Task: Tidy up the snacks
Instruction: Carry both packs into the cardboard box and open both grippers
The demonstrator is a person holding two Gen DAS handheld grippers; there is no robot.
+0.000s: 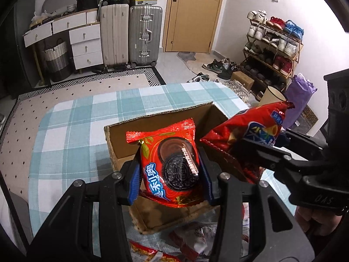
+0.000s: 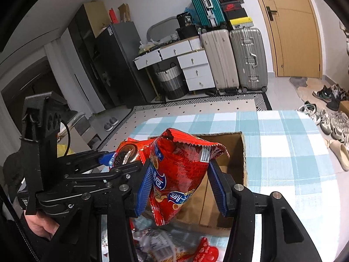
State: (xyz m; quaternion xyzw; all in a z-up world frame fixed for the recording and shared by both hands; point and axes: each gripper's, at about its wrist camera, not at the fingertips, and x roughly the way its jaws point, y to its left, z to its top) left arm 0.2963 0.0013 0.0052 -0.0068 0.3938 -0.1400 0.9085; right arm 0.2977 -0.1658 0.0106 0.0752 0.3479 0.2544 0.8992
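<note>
left wrist: left gripper [image 1: 170, 174] clamped on the cookie pack [image 1: 172, 163] over the near edge of the cardboard box [image 1: 122, 135]; light, crinkly, contents probably crush easily, so grip the sides | right wrist: right gripper [image 2: 183, 187] pinching the red snack bag [image 2: 178, 174] mid-body above the box; puffy, slick film, could slip

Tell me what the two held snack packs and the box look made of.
Oreo pack and red snack bag: glossy plastic or foil film, judging by glare, crinkles and serrated sealed edges. Box: matte brown corrugated cardboard; fluting shows along its cut rim.
</note>
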